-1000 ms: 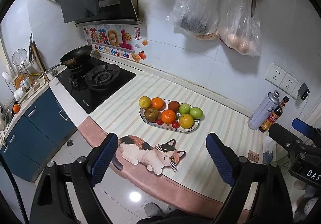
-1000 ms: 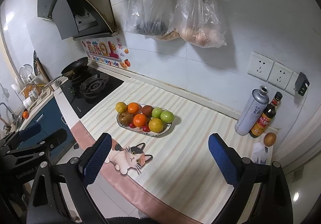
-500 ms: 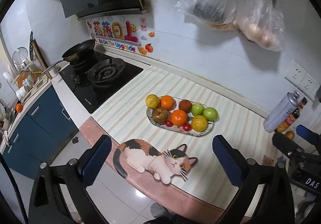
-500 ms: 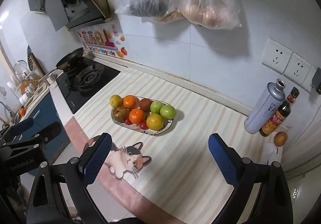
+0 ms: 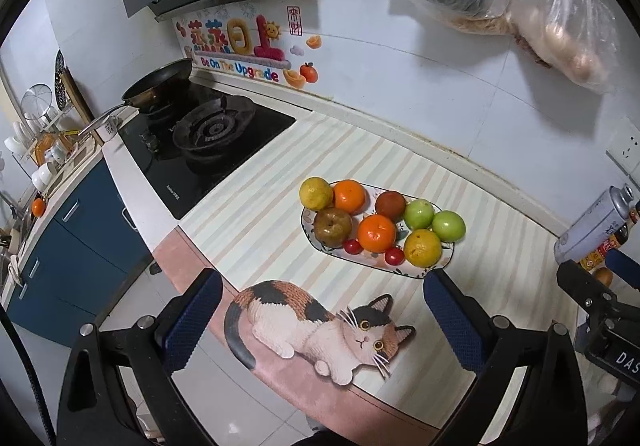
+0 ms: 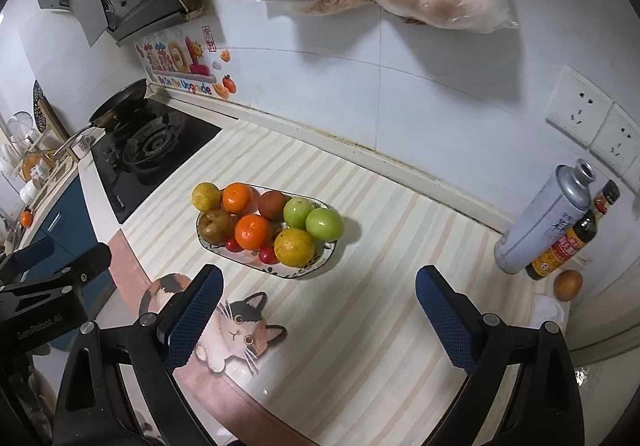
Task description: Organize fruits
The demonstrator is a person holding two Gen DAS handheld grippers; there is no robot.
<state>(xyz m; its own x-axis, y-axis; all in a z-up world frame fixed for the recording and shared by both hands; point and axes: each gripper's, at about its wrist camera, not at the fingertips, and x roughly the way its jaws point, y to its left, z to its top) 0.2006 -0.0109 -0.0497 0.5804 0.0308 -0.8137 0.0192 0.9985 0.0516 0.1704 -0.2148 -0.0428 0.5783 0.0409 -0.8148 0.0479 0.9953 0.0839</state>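
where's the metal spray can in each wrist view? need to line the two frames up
Left wrist: metal spray can at the far right edge, mid-height, partly cut off by the fisheye rim, leaning.
Right wrist: metal spray can at right, mid-height, fully visible beside the dark sauce bottle.
Shared landmark: the fruit plate on the striped counter, left of the can in both views.

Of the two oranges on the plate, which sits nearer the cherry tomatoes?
The front orange, in the plate's middle; both cherry tomatoes lie beside it. The other orange sits at the back rim.
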